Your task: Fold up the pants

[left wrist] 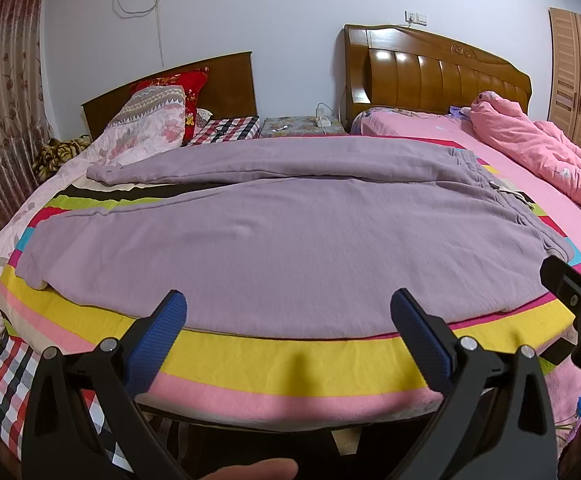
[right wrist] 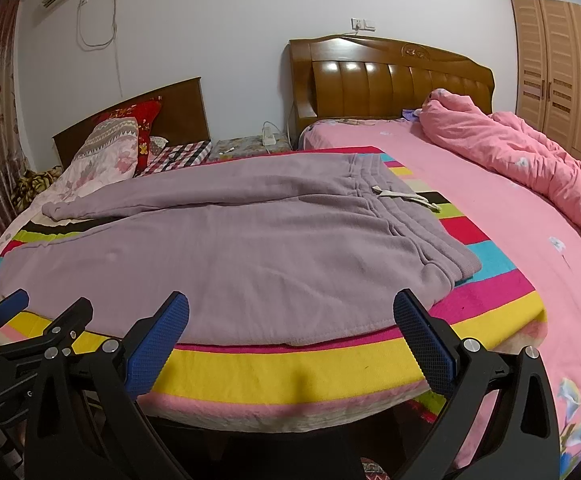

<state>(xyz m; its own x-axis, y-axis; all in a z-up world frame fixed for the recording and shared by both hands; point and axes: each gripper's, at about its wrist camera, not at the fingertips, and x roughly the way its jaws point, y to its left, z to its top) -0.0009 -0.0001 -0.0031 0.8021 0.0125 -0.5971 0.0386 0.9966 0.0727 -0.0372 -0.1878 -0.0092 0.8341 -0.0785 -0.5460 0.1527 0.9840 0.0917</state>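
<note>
Mauve sweatpants (left wrist: 282, 236) (right wrist: 226, 248) lie spread flat on a striped blanket (left wrist: 290, 356) (right wrist: 290, 364). Their waistband is at the right, with a pale drawstring (right wrist: 406, 196), and both legs run to the left. My left gripper (left wrist: 288, 312) stands open over the blanket's near edge, just short of the pants' hem, with nothing between its blue pads (left wrist: 158, 344). My right gripper (right wrist: 290, 314) is open too, at the near edge below the waistband corner, holding nothing. Each gripper shows at the side of the other's view: the right gripper (left wrist: 574, 284) and the left gripper (right wrist: 46, 312).
The bed carries a bunched pink quilt (right wrist: 530, 168) at the right and floral pillows (left wrist: 146, 124) at the back left. Two wooden headboards (left wrist: 434, 76) and a small bedside table (left wrist: 302, 126) stand at the far wall. A wardrobe (right wrist: 562, 80) is at the right, a curtain (left wrist: 2, 96) at the left.
</note>
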